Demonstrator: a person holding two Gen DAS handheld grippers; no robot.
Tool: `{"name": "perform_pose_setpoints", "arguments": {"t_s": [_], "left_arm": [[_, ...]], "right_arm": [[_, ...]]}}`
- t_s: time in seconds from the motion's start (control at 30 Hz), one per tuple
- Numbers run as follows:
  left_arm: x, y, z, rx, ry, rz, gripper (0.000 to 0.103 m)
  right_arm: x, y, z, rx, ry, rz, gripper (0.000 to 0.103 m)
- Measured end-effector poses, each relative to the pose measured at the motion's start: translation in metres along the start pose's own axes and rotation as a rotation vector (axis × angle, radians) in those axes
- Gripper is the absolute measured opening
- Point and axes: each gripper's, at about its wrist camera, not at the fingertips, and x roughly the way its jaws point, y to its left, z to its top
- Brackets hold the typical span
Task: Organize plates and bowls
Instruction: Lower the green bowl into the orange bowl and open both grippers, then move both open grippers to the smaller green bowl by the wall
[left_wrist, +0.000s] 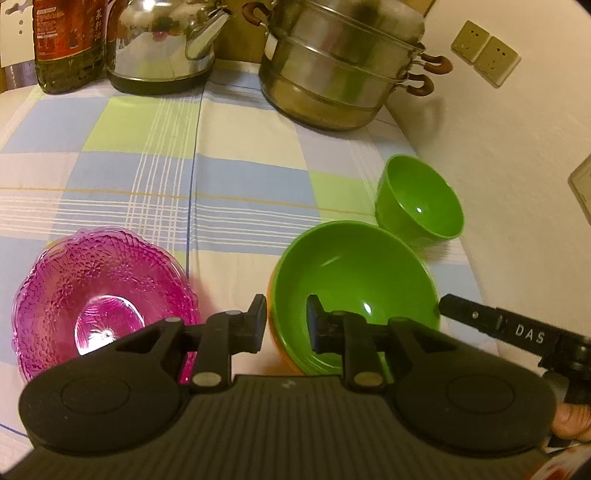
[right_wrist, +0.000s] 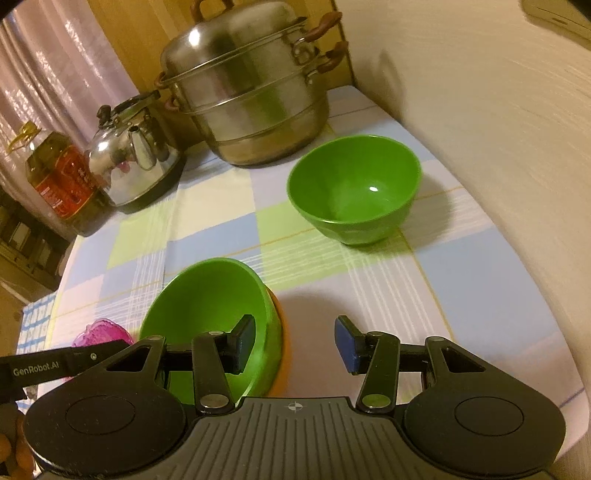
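Observation:
A green bowl (left_wrist: 354, 273) sits nested in an orange bowl (left_wrist: 275, 332) on the checked tablecloth. My left gripper (left_wrist: 286, 321) is open and straddles this stack's left rim, one finger inside the bowl and one outside, pads not pressing. In the right wrist view my right gripper (right_wrist: 295, 343) is open wider across the stack's (right_wrist: 207, 310) right rim, its left finger (right_wrist: 243, 341) inside the bowl; only a sliver of the orange bowl (right_wrist: 282, 332) shows. A second green bowl (right_wrist: 354, 188) (left_wrist: 421, 199) stands alone further back. A pink glass bowl (left_wrist: 99, 295) (right_wrist: 105, 330) lies left of the stack.
At the back stand a steel steamer pot (right_wrist: 251, 103) (left_wrist: 340, 66), a kettle (right_wrist: 133, 162) (left_wrist: 162, 40) and an oil bottle (right_wrist: 59, 173) (left_wrist: 66, 40). A cream wall (right_wrist: 498, 129) runs along the table's right side. Checked cloth (left_wrist: 166, 166) lies bare in the middle.

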Motion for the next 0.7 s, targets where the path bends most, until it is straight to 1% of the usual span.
{"name": "perform_pose_setpoints", "arguments": {"t_s": [0.17,0.23,0.57,0.7], "left_arm": [[-0.012,-0.014,-0.007,0.033,-0.016,-0.004,0.025],[-0.016,-0.022,-0.012,0.052,-0.020,-0.009,0.032],[-0.029,-0.065,-0.042,0.146,-0.023,-0.025,0.050],[-0.034,-0.078,-0.050,0.185,-0.029,-0.016,0.052]], "right_arm": [[-0.017,-0.004,-0.013,0.002,0.003,-0.021,0.048],[-0.023,-0.005,-0.018,0.003,0.001,-0.026,0.048],[-0.056,-0.011,-0.038,-0.015,-0.023,-0.057,0.048],[-0.068,-0.019,-0.041,0.000,-0.035,-0.067,0.048]]}}
